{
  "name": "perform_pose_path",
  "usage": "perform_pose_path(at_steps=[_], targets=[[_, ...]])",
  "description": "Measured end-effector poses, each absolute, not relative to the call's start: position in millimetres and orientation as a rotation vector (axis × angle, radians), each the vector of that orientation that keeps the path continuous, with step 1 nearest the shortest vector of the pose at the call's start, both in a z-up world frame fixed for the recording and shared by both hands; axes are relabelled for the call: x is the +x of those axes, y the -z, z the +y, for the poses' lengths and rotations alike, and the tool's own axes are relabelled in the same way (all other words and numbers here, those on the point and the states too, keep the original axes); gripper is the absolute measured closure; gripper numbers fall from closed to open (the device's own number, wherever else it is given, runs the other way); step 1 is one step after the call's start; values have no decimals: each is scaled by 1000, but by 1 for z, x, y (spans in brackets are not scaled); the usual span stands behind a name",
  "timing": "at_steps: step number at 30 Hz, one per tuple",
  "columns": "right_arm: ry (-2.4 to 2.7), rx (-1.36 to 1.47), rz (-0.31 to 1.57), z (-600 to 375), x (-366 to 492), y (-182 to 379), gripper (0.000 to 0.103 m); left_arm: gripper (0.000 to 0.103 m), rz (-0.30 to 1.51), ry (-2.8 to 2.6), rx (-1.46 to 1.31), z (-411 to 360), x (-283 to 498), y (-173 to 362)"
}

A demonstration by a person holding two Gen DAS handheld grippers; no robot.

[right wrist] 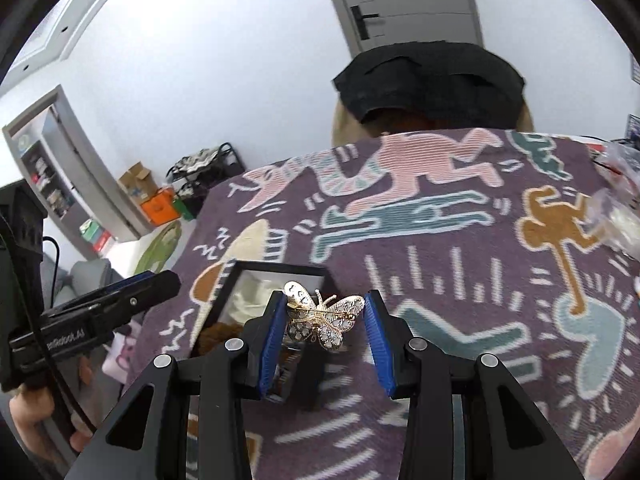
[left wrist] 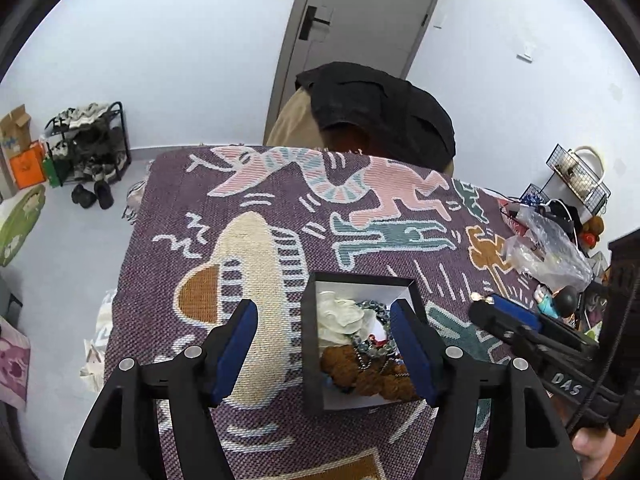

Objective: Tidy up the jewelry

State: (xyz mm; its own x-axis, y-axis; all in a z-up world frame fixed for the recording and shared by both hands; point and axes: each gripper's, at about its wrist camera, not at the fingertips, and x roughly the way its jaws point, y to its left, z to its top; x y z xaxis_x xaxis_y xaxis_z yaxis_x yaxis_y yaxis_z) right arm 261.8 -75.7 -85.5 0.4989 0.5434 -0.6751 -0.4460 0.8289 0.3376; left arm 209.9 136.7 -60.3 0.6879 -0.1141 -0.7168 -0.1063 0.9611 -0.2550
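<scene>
A black open box [left wrist: 312, 344] with a white inside sits on the patterned purple cloth [left wrist: 280, 216]. It holds a white pouch [left wrist: 340, 314], beaded bracelets [left wrist: 374, 344] and brown fuzzy pieces [left wrist: 360, 372]. My left gripper [left wrist: 323, 346] is open, its blue pads on either side of the box. My right gripper [right wrist: 325, 338] holds a gold butterfly brooch [right wrist: 324, 318] between its pads, above the near right corner of the box [right wrist: 224, 292]. The right gripper also shows at the right of the left wrist view [left wrist: 520, 328].
Clear plastic bags [left wrist: 544, 252] and small figurines [left wrist: 556, 300] lie at the cloth's right edge. A chair with a black garment [left wrist: 380, 116] stands behind the table. A shoe rack [left wrist: 88, 144] and boxes stand by the far wall.
</scene>
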Motion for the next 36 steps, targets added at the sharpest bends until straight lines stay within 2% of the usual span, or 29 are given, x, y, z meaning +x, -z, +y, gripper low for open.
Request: perform_pose_path(at_steps=[7, 11, 12, 15, 23, 27, 30, 32, 36], targets=[[-630, 112, 878, -48, 267, 96, 61, 33, 808, -17, -285, 144, 203, 56], [-625, 124, 876, -55, 266, 96, 25, 28, 792, -12, -284, 142, 196, 51], [-622, 136, 867, -60, 265, 94, 23, 24, 784, -8, -288, 140, 195, 50], [-625, 144, 861, -70, 262, 89, 22, 18, 765, 8, -297, 135, 192, 47], [-614, 164, 847, -96, 252, 79, 19, 16, 740, 27, -273, 113, 188, 36], [-589, 162, 828, -110, 244, 72, 18, 6, 701, 31, -263, 102, 180, 26], [-590, 177, 809, -122, 237, 64, 17, 5, 670, 26, -268, 96, 174, 19], [-566, 175, 785, -131, 231, 56, 12, 4, 653, 22, -271, 92, 171, 14], [-545, 184, 744, -150, 220, 42, 11, 0, 628, 30, -272, 84, 164, 6]])
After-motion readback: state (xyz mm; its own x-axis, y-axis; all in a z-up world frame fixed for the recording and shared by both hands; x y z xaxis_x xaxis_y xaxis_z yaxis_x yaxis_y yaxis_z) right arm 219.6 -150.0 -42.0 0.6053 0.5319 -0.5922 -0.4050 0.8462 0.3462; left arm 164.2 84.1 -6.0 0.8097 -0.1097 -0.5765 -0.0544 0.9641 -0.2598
